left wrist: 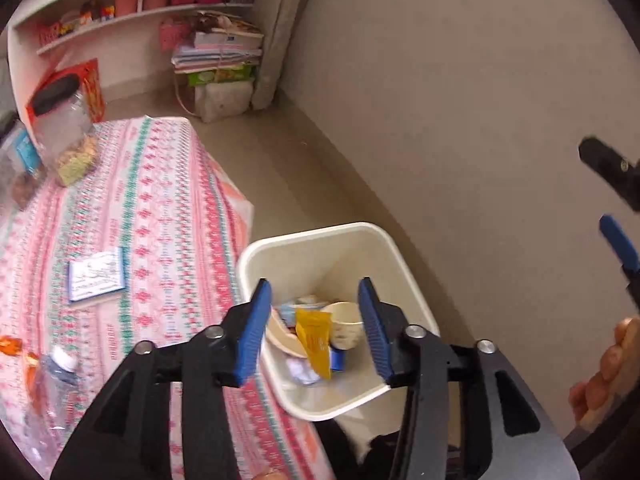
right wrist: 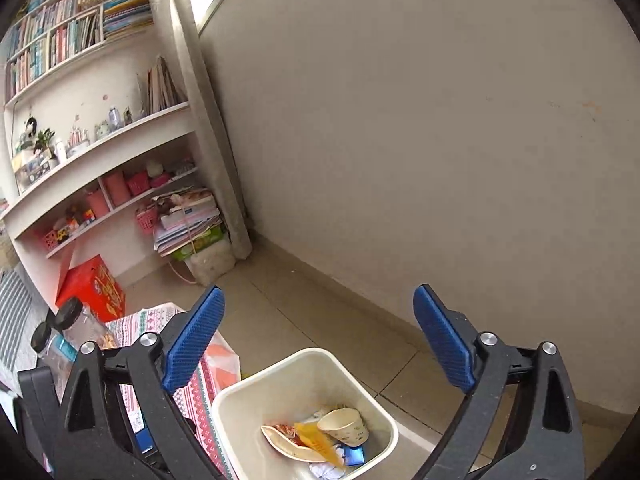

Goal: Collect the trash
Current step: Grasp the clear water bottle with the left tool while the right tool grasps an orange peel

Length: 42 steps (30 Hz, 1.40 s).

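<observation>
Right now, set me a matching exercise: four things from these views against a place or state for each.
Things:
1. paper cup
2. plastic bottle
3. booklet
4. right gripper

Places or states:
A. lying on the patterned tablecloth, near its front edge
B. jaws wide open, nothing between them
C. on its side inside the white bin
D. flat in the middle of the cloth

Pairs: 1-C, 2-A, 3-D, 4-B.

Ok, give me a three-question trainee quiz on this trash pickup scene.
1. True or false: the left gripper holds the yellow packet.
2. Which lies in the white bin? A) paper cup B) jar C) book
3. Fill in: the plastic bottle lies on the patterned ____.

Key: 1 false, jaws open and empty above the bin; 2 A; 3 tablecloth.
</observation>
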Each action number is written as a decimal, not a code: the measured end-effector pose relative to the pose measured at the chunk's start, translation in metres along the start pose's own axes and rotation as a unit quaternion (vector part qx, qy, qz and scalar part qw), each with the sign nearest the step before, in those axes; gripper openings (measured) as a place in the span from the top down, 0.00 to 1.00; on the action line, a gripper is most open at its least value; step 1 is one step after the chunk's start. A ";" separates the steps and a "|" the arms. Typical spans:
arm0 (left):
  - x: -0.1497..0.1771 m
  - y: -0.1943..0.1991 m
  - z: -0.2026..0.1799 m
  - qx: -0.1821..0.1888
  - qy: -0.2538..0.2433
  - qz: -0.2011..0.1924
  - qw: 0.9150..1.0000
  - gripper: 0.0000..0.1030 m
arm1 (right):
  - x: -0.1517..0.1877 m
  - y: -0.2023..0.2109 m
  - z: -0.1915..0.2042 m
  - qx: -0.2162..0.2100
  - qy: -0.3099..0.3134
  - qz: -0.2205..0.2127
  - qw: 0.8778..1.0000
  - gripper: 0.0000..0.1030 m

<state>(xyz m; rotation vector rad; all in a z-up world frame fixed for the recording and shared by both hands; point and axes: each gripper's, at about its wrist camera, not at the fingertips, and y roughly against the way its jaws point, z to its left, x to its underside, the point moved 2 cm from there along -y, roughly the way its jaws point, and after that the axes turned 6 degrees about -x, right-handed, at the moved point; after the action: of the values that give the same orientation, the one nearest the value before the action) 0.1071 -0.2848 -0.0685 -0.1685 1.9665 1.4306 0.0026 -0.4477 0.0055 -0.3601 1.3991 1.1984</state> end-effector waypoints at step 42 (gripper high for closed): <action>0.081 0.107 0.318 -0.195 0.117 0.055 0.972 0.46 | 0.190 -0.071 0.285 -0.178 0.227 0.317 0.904 0.07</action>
<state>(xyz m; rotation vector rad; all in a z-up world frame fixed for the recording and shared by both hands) 0.1387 0.0586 -0.0817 -0.4267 1.8768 1.9377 0.1686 -0.1689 -0.1254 -0.4781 1.7685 2.0176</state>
